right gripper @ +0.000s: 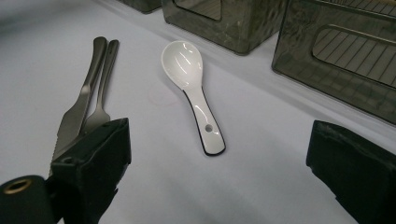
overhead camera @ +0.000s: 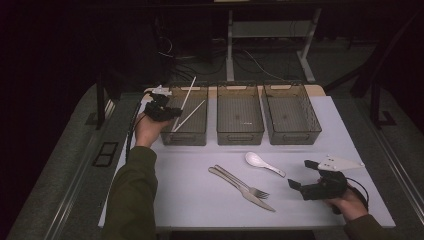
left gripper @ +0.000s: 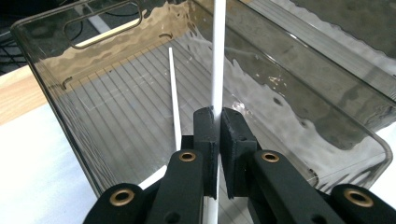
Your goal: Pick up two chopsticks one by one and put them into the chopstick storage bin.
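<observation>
One chopstick (left gripper: pixel 173 93) already lies in the left bin (overhead camera: pixel 186 136); our left gripper (overhead camera: pixel 172 112) is clamped on the second chopstick (left gripper: pixel 217 56) over it. Our right gripper (right gripper: pixel 219 172) waits, jaws apart, near the spoon (right gripper: pixel 191 88), knife (right gripper: pixel 79 109) and fork (right gripper: pixel 103 88), all unsorted.

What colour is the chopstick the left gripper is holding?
White. The chopstick shows best in the left gripper view, pinched between the left gripper jaws.

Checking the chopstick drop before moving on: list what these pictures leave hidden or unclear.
- Held white chopstick: left gripper view, both ends cut off, top by the frame edge, bottom behind the left gripper.
- Second chopstick: lower end hidden behind the jaws.
- Knife and fork: right gripper view, tips hidden behind the right gripper's near jaw.
- Left bin: high view too dark to show whether the chopsticks touch its floor.
</observation>
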A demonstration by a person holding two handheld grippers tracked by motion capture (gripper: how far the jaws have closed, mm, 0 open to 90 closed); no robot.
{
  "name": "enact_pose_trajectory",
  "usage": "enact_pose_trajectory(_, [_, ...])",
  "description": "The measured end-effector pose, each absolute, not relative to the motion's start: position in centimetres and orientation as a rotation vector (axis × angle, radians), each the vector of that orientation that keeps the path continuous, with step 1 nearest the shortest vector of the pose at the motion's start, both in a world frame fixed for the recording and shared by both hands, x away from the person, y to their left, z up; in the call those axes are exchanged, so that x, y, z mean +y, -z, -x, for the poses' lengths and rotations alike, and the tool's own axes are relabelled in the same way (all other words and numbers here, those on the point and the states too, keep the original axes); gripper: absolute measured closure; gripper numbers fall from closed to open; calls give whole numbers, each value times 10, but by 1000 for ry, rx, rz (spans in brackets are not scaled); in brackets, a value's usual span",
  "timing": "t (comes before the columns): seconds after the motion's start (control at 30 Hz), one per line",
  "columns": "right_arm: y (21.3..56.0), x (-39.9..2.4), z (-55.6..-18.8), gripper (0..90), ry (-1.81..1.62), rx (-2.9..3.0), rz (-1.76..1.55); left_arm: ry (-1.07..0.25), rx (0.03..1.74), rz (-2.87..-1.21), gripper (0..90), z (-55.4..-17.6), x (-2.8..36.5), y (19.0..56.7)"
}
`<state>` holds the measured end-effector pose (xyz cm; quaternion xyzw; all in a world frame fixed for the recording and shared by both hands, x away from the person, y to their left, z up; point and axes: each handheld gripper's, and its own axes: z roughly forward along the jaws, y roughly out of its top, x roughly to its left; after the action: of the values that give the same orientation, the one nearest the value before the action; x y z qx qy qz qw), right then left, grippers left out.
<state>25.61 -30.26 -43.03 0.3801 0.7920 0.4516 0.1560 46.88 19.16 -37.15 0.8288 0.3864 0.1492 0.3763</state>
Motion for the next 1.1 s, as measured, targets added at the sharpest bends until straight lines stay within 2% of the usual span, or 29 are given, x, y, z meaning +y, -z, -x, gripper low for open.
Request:
enact_pose_trajectory(0.7, [430, -303, -256, 65, -1301, 2268, -1085, -380, 1041, -2154, 808, -476, 183, 387])
enact_pose_trajectory(0.97, [430, -303, -256, 65, -1298, 2270, -1085, -374, 1023, -2101, 717, -469, 185, 378])
enact_pose_trajectory(1.1, [430, -303, -256, 65, -1295, 2270, -1088, -365, 1014, -2062, 629, -463, 187, 371])
